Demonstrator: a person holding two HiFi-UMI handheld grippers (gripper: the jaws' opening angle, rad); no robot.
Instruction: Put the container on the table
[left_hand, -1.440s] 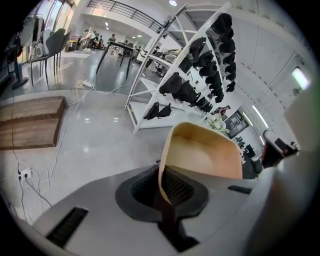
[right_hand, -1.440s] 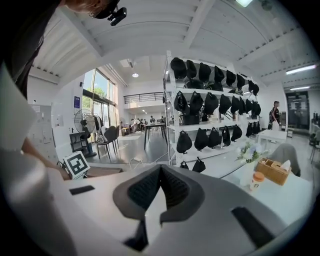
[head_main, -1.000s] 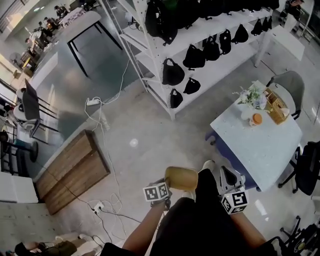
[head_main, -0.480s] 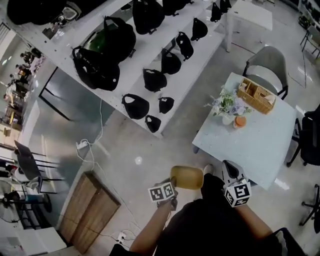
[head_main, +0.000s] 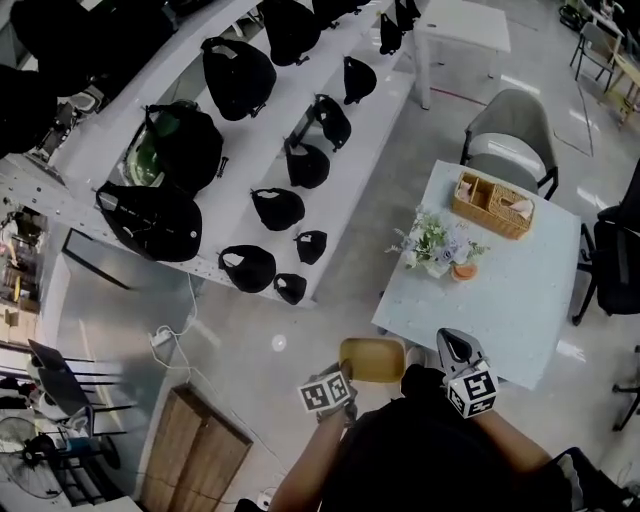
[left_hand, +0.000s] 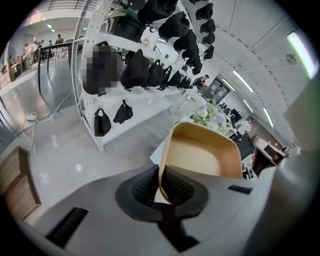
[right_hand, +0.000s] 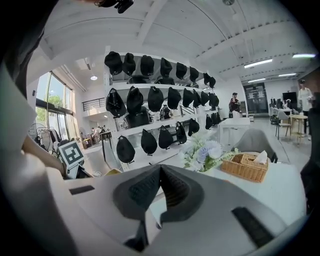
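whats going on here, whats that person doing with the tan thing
A person holds a claw in each hand. The left claw is shut on the rim of a tan, rounded-rectangular container, held in the air by the near corner of the white table. The right claw is shut with nothing in it. The table carries a bunch of pale flowers and a wicker basket; the container is not on it yet.

The head camera is looking steeply down from high above onto the white worktop and the hat shelves. Cameras on the left gripper and right gripper are peering close along their jaws, sharing those shelves and the worktop's flowers.
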